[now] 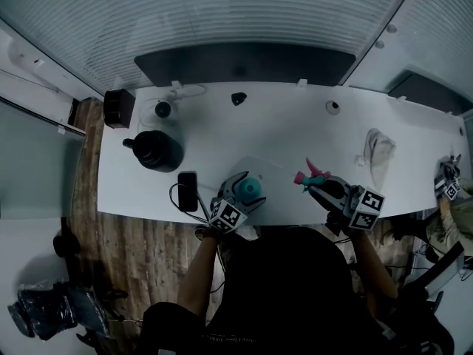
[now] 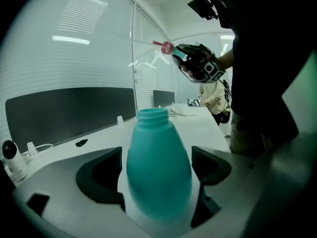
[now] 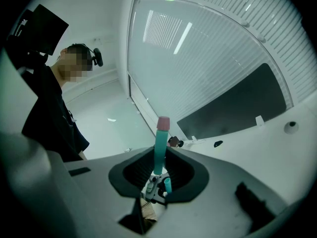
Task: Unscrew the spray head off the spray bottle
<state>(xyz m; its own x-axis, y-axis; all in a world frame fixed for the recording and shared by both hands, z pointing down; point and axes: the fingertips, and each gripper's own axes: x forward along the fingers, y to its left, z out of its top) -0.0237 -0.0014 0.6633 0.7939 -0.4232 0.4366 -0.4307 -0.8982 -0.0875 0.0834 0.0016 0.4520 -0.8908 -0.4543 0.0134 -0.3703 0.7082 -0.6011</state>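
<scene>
The left gripper (image 1: 239, 197) is pinching the bottle (image 2: 158, 163): its two jaws are pressing on the teal body from both sides, and the threaded neck is pointing away from the gripper, open and with nothing on it. The bottle is sitting at the near edge of the table (image 1: 295, 132), just in front of the person; I cannot tell whether its base is touching the tabletop. The right gripper (image 1: 318, 184) is to the right of the bottle and well apart from it, with its jaws almost together and clamping the spray head (image 3: 159, 144). The teal stem is standing up between the jaws and the pink tip is showing above them. In the left gripper view this head is appearing above and to the right of the bottle neck, fully separated from it. Just to the left of the bottle a black phone (image 1: 188, 191) is lying flat with a cable beside it. Further left and behind the bottle a dark jug (image 1: 157, 151) is standing, and behind that a small white camera (image 1: 163, 109) and a black box (image 1: 118, 108) at the table's left end. Far to the right of the bottle, past the right gripper, a pale cloth (image 1: 377, 150) is lying crumpled.
</scene>
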